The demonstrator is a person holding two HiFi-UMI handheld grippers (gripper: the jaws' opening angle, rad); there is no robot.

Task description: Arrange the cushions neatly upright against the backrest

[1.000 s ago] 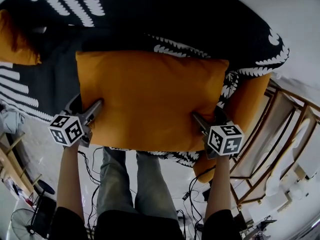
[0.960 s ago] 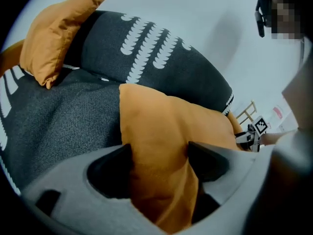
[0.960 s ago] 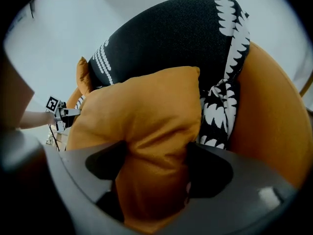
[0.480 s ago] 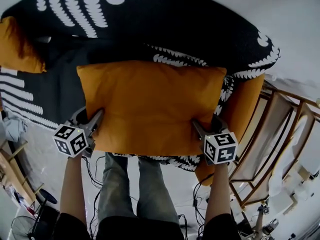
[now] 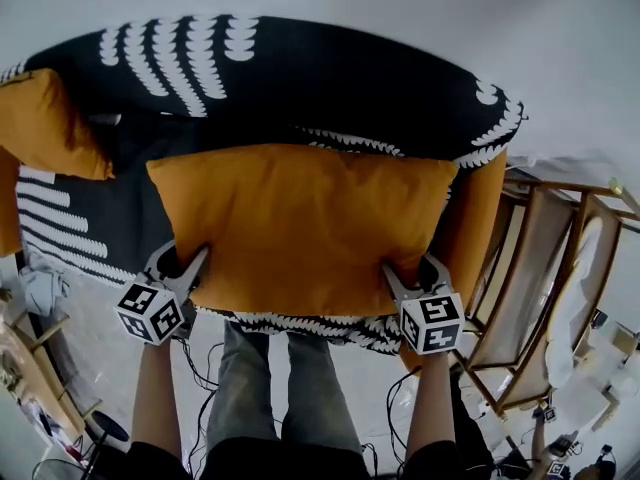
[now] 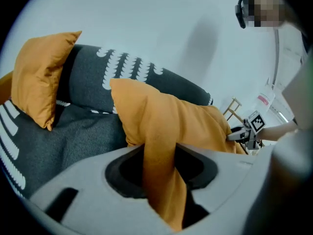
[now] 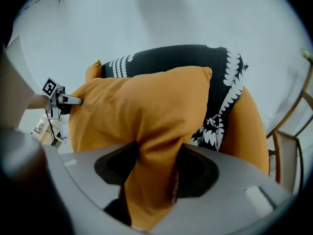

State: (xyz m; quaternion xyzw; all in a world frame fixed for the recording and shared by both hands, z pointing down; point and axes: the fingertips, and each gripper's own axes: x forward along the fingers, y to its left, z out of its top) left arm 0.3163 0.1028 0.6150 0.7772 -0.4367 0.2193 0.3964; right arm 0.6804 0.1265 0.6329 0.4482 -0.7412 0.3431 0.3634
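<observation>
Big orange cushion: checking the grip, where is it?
The big orange cushion is mid head view, before the backrest, its near corners pinched by the left gripper and right gripper, whose jaws have just been closing.

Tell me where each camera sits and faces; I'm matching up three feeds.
Head view: on the person's head, steeply down at the orange cushion and sofa; forearms, legs show.
Left gripper view: on the left gripper, along its jaws pinching the cushion's left end.
Right gripper view: on the right gripper, same at the right end.
Shared: the opposite gripper; both jaws just closed further.
</observation>
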